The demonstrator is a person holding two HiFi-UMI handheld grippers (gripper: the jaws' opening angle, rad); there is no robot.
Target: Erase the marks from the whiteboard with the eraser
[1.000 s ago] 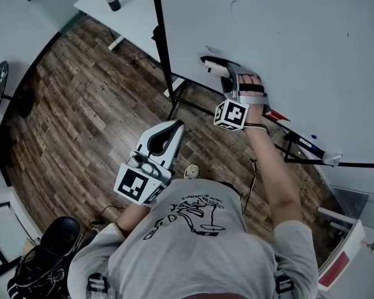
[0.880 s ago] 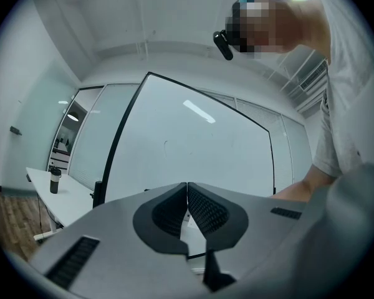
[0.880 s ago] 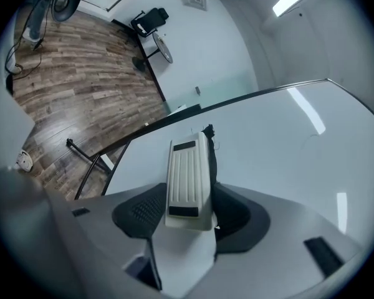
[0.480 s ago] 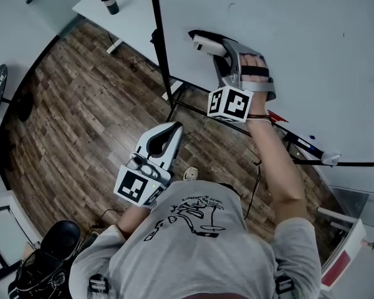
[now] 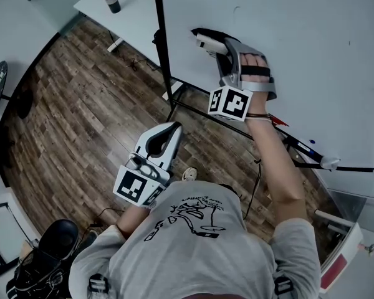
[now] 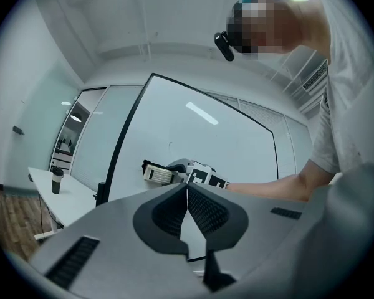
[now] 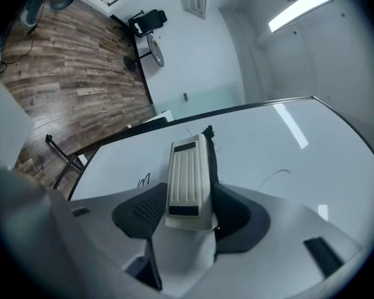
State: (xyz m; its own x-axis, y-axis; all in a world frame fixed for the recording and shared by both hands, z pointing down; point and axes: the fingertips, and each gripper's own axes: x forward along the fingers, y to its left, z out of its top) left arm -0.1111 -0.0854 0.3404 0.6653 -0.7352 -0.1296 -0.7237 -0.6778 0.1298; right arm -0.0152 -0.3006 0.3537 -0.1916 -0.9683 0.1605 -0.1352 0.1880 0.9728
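White ribbed eraser (image 7: pixel 188 173) w/ black felt clamped in R gripper (image 7: pixel 190 212) jaws at whiteboard (image 7: pixel 287 142); L gripper (image 6: pixel 187 195) jaws closed.

**Three Cameras Around One Whiteboard (image 5: pixel 287 30)**

The head view looked steeply down over the person's shoulders onto the left gripper (image 5: pixel 173 128), the right gripper (image 5: pixel 207 42) and the floor (image 5: pixel 81 92). The left gripper view, farther back, faced up along its jaws toward the whiteboard and the right gripper. The right gripper view sat close against the whiteboard. All three shared it.
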